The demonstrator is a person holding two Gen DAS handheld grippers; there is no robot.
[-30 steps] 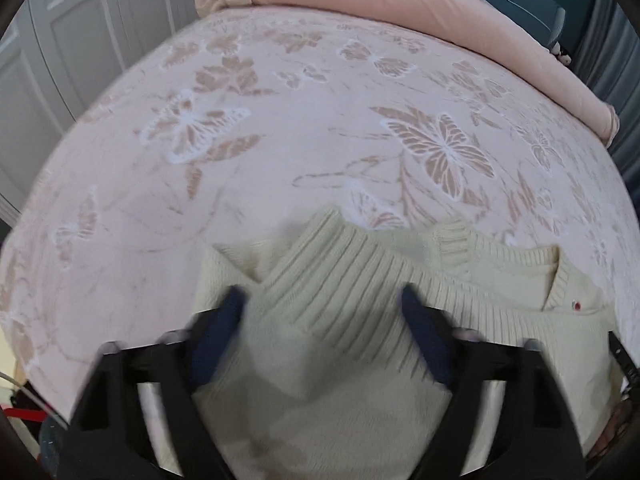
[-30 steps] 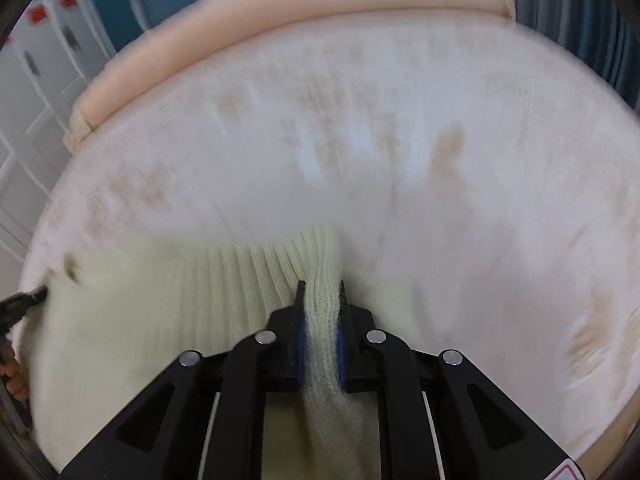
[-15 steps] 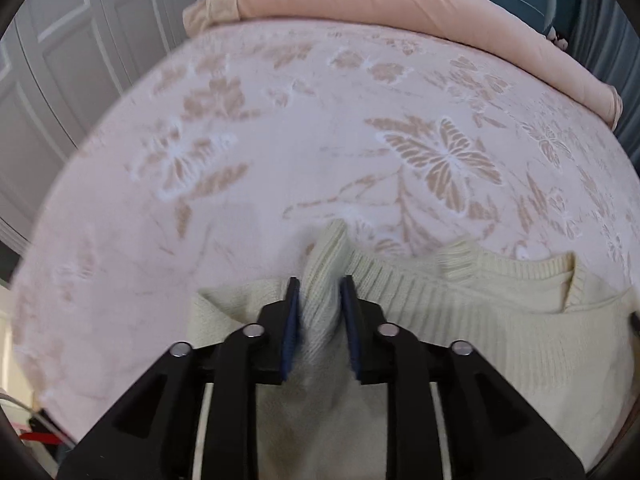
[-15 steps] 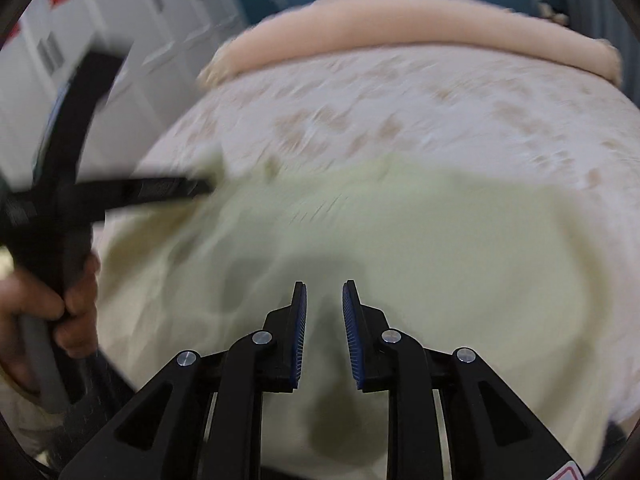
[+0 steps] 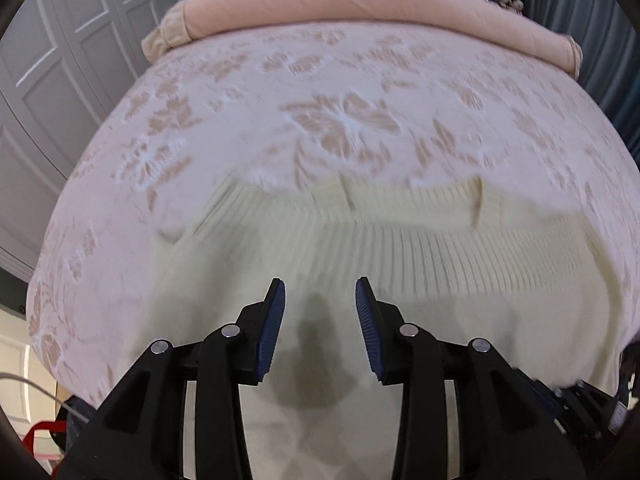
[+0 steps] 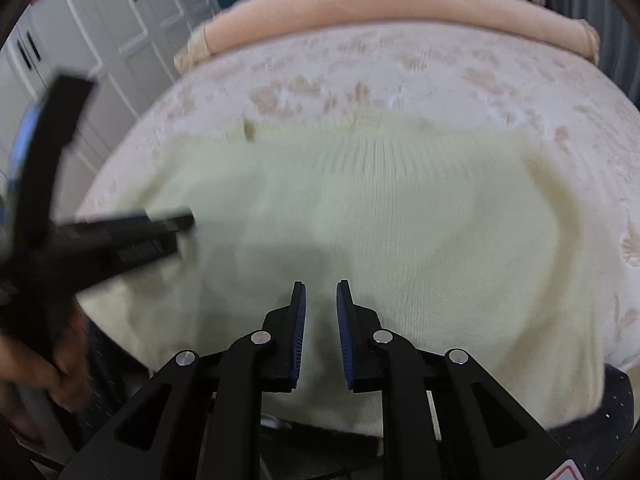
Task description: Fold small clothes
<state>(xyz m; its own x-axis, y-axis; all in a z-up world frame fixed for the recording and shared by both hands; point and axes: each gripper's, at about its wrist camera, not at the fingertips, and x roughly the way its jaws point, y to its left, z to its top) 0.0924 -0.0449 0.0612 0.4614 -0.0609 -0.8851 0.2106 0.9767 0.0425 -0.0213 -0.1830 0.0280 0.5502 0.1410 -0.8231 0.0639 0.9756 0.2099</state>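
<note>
No legible writing. Left gripper (image 5: pixel 320 292) just opening, right gripper (image 6: pixel 321 294) just closing; both apart, empty, above cream sweater (image 6: pixel 400 220) at twelve o'clock.

The sweater (image 5: pixel 400 280) was a pale cream knit, small in size; it lay flat on the bed, spread wide from side to side; along its far edge ran a band of ribbed knitting (image 6: pixel 400 152), with fine vertical ribs; the near part was of a smoother knit; in the left wrist view two small folds stood up on the far edge; in the right wrist view the near edge hung a little over the side of the bed; both views were blurred, so finer details could not be told.
</note>
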